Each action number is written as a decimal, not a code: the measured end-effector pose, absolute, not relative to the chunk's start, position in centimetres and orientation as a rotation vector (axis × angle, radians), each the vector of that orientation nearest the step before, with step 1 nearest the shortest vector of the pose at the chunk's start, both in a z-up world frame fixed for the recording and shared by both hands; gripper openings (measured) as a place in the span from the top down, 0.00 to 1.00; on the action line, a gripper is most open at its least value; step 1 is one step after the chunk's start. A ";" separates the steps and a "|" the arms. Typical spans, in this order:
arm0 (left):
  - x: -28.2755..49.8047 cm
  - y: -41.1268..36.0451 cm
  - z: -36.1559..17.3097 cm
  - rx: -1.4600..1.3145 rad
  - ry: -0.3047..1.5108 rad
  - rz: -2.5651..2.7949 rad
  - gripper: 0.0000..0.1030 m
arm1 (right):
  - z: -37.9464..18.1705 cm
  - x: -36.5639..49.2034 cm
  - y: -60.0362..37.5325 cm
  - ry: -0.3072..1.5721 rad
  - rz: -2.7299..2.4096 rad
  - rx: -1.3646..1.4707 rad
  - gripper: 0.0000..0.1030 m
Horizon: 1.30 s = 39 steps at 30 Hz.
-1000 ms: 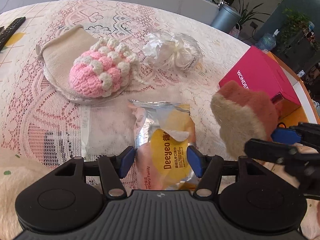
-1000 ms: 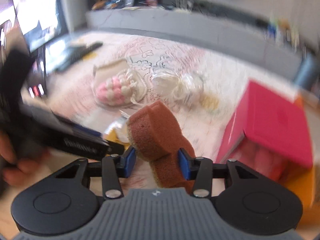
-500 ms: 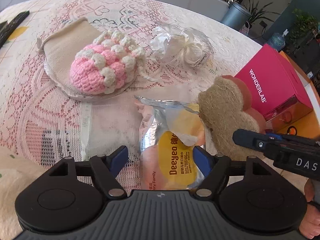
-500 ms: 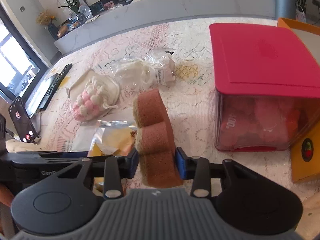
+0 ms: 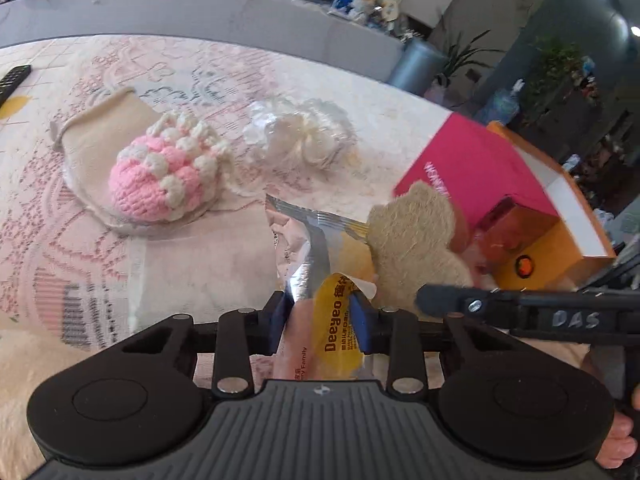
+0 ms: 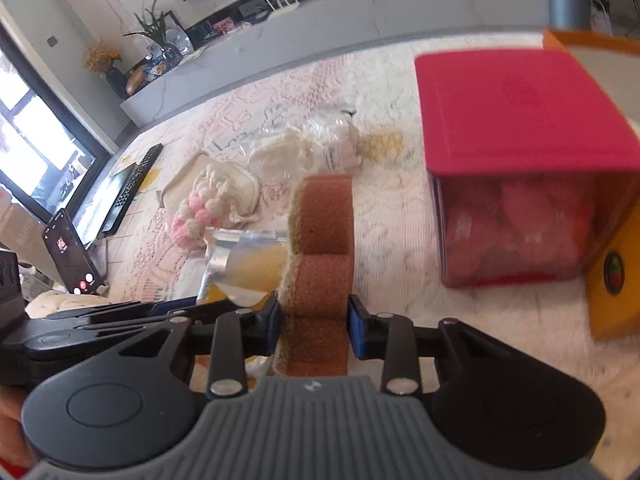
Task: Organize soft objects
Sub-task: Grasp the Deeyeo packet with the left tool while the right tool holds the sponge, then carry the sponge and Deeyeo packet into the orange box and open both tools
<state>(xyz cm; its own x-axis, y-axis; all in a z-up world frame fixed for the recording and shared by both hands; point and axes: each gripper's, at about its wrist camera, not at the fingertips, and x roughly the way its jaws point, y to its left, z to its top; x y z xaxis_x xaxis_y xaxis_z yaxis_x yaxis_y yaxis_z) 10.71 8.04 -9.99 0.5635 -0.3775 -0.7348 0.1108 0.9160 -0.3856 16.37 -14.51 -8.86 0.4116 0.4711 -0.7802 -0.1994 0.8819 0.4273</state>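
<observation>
1. The brown sponge [image 6: 320,256], tan and fuzzy on one face, stands upright on the lace tablecloth [image 5: 56,216] beside the pink box [image 6: 520,128]; the right gripper [image 6: 313,324] clenches tighter on it.
2. The left gripper [image 5: 320,320], gaping a moment ago, is closing on the foil packet [image 5: 320,280], crumpling it.

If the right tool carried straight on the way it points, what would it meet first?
Probably the lace tablecloth just ahead of the brown bear-shaped sponge pinched in the right tool, its jaws closing; depth unclear.

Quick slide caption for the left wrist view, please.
Left gripper jaws closing on the Deeyeo wipes pack; right gripper holds a sponge alongside.
</observation>
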 end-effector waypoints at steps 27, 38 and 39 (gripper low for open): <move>11.5 7.2 -11.2 -0.390 0.978 -0.208 0.79 | -9.4 16.0 -13.4 0.973 0.372 0.123 0.68; 8.6 7.8 -7.0 -0.371 0.818 -0.155 0.85 | -6.0 14.1 -14.2 0.889 0.390 0.120 0.68; 8.4 7.7 -6.4 -0.374 0.803 -0.148 0.85 | -5.5 13.8 -14.3 0.876 0.391 0.121 0.68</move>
<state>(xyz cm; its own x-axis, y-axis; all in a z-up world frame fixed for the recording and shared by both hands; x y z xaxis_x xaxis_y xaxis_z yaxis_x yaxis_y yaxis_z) 8.39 7.73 -6.35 0.6887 -0.2688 -0.6734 -0.0116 0.9246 -0.3809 13.80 -14.35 -5.51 0.5744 0.3820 -0.7239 -0.2838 0.9225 0.2616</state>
